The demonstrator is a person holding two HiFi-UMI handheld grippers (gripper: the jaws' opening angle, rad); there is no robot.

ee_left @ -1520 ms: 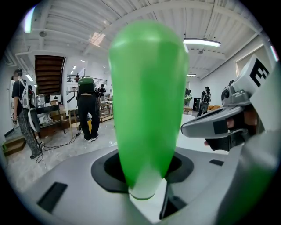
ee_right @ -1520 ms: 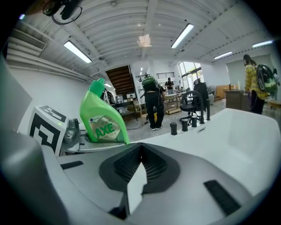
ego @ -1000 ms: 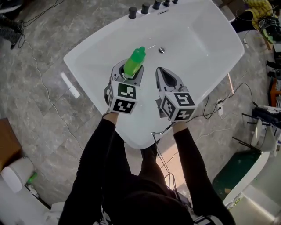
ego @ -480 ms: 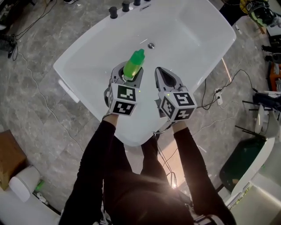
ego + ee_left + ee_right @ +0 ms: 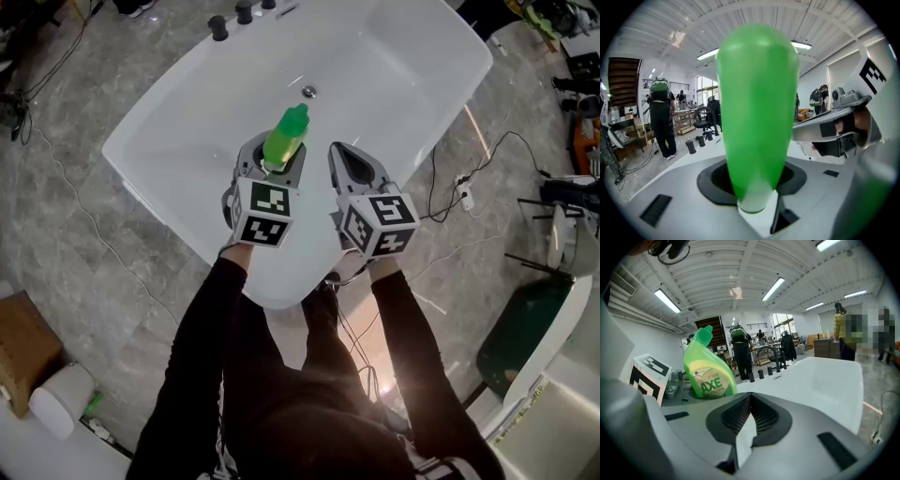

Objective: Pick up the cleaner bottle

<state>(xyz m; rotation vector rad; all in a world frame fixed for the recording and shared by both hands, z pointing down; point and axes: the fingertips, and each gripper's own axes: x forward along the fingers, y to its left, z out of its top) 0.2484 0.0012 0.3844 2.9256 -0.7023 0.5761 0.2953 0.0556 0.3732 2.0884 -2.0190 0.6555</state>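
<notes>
The green cleaner bottle [image 5: 284, 138] stands upright between the jaws of my left gripper [image 5: 274, 152], which is shut on it and holds it above the white bathtub [image 5: 412, 103]. In the left gripper view the bottle [image 5: 757, 117] fills the middle of the picture. My right gripper [image 5: 336, 148] hovers just to the right at the same height, its jaws shut with nothing in them. From the right gripper view the bottle [image 5: 708, 369] shows its label to the left, beyond the closed jaw tips [image 5: 747, 425].
The tub has a drain [image 5: 308, 92] and dark tap knobs [image 5: 244, 11] at its far end. Cables and a power strip [image 5: 464, 199] lie on the grey floor to the right. A green-lined tub [image 5: 525, 347] stands at right, a cardboard box [image 5: 23, 347] at left.
Both grippers, the left one still carrying the bottle, have drifted to the right across the tub; the drain and taps have slid left in the head view. Neither grip has changed.
</notes>
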